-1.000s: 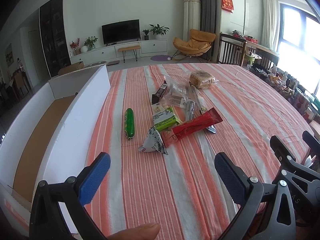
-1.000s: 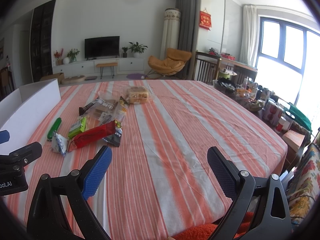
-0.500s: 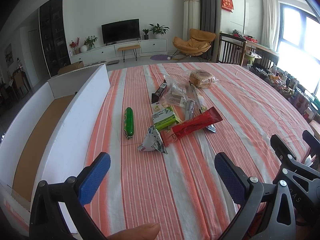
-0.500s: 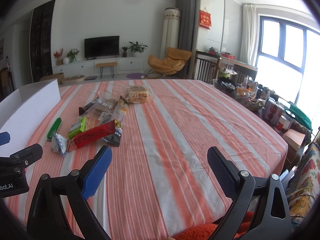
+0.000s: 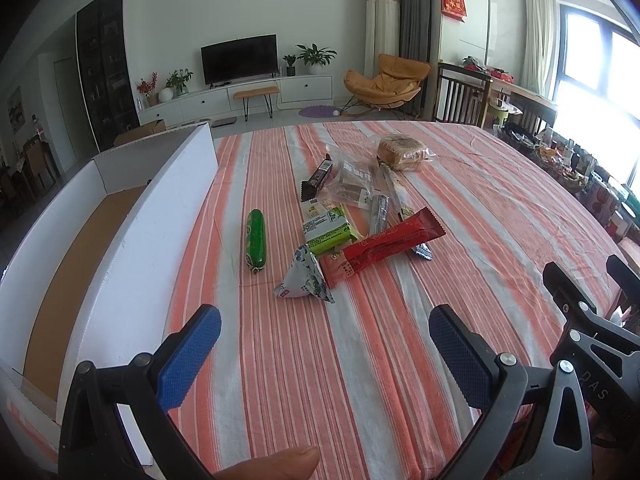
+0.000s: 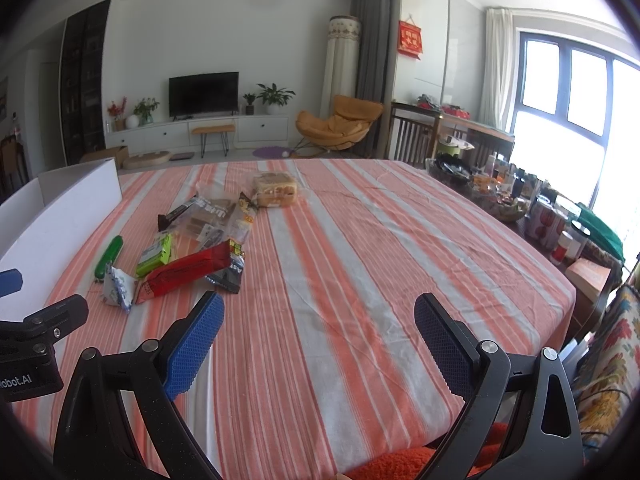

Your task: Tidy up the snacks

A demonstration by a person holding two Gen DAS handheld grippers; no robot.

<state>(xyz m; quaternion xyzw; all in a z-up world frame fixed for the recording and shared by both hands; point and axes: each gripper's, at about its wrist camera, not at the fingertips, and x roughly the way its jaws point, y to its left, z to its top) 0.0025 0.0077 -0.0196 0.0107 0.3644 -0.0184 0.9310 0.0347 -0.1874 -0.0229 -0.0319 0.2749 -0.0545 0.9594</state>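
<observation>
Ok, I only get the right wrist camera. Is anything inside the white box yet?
Observer: The left wrist view looks into the white box. The part of its brown floor that shows has no snacks on it.
Operator: Is the left tool holding a snack?
Observer: No. The left tool is open, with nothing between its fingers.
Operator: Can you see the person's hand?
Observer: Only a thumb tip, at the bottom edge below the left tool.

Orange-and-white striped cloth table cover (image 5: 460,216): matt, woven, lightly creased. Red foil snack wrapper (image 5: 394,246) and green sausage-shaped packet (image 5: 255,240): glossy plastic. White cardboard box (image 5: 132,256), left: matt, brown inside. Blue finger pads (image 6: 195,344): textured rubbery.
</observation>
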